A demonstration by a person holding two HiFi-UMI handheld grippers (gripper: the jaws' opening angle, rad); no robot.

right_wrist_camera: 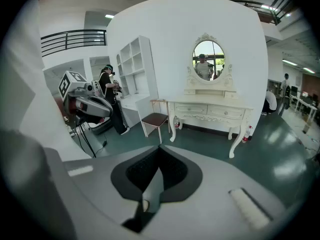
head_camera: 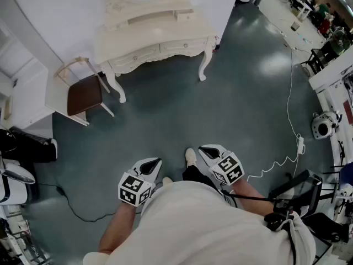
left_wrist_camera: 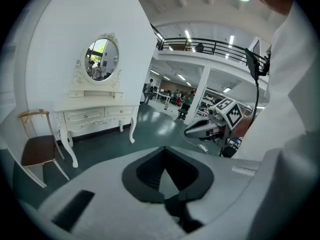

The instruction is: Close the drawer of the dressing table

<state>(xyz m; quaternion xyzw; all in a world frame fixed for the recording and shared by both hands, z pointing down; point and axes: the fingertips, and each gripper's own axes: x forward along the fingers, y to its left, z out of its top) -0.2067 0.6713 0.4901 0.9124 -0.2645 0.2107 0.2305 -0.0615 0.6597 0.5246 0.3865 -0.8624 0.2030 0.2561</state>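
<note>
The white dressing table (head_camera: 154, 40) stands against the wall at the top of the head view, a few steps away across the floor. Its two front drawers (head_camera: 160, 49) look flush from here; at this distance I cannot tell more. It also shows in the left gripper view as the dressing table (left_wrist_camera: 97, 115) and in the right gripper view as the dressing table (right_wrist_camera: 210, 110), under an oval mirror (right_wrist_camera: 208, 60). My left gripper (head_camera: 158, 160) and right gripper (head_camera: 202, 148) hang close to the person's body, both shut and holding nothing, pointing toward the table.
A brown-seated chair (head_camera: 84, 94) stands left of the table, beside a white shelf unit (head_camera: 25, 95). A white cable (head_camera: 288, 109) runs over the floor at right, near camera gear (head_camera: 323, 125). Another person in dark clothes (right_wrist_camera: 111, 96) stands by the shelves.
</note>
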